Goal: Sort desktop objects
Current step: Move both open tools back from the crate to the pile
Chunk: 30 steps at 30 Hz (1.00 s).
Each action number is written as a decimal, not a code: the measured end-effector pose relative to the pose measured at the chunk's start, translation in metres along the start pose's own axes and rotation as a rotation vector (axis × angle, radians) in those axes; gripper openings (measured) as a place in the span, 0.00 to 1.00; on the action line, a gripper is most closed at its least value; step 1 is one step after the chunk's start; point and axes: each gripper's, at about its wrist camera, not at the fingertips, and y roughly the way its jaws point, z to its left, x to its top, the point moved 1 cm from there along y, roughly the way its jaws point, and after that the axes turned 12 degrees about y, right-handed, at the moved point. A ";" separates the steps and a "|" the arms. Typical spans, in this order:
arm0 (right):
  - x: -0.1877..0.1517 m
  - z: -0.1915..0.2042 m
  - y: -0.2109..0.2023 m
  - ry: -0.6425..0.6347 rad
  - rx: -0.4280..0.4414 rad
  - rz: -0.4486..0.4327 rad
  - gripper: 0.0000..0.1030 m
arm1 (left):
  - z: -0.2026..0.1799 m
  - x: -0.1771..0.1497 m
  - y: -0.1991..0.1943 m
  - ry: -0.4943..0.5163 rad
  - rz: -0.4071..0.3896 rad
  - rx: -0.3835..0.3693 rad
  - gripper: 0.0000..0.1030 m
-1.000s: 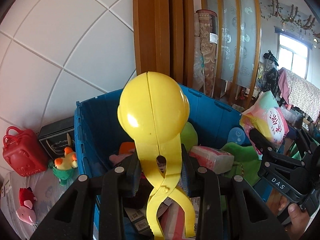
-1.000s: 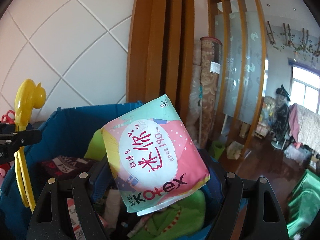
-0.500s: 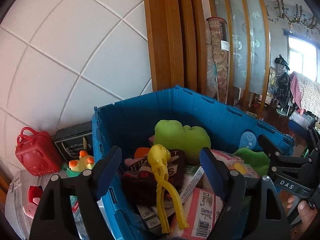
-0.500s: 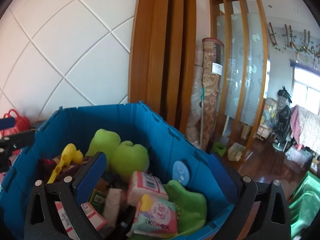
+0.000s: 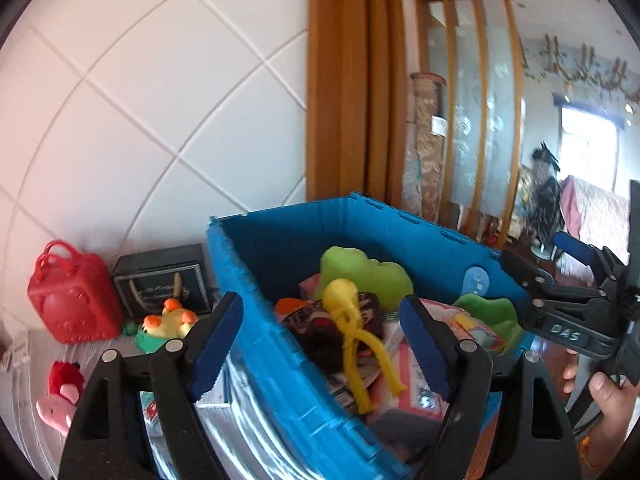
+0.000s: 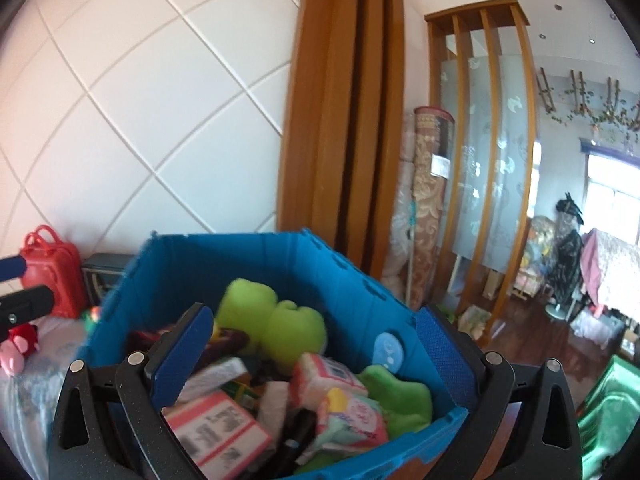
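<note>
Wide-open right claw (image 6: pixel 314 354) above full blue crate (image 6: pixel 256 256)

The bin (image 5: pixel 256 280) is heaped with soft toys and packets, open only from above. Its left wall stands between the left fingers (image 5: pixel 218 332). At the surface's (image 5: pixel 32 412) left edge a red case (image 5: pixel 68 304), black box (image 5: pixel 160 280), duck toy (image 5: pixel 166 324) and pink plush (image 5: pixel 56 400) crowd the way

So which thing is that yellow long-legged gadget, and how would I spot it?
Find the big blue crate against the white tiled wall. Atop the pile inside, just in front of the green plush, lies the yellow clip tool. It alone is bright yellow, with a round ball head and two thin splayed handles.
</note>
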 end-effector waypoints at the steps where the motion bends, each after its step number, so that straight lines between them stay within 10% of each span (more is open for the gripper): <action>1: 0.002 0.008 -0.006 -0.004 0.013 -0.003 1.00 | 0.010 -0.005 -0.007 -0.011 -0.005 0.021 0.78; 18: -0.030 0.224 -0.048 -0.109 0.417 0.051 1.00 | 0.204 -0.142 -0.069 -0.254 0.210 0.353 0.78; 30: -0.128 0.315 0.050 -0.144 0.402 0.315 1.00 | 0.281 -0.227 -0.017 -0.334 0.426 0.368 0.78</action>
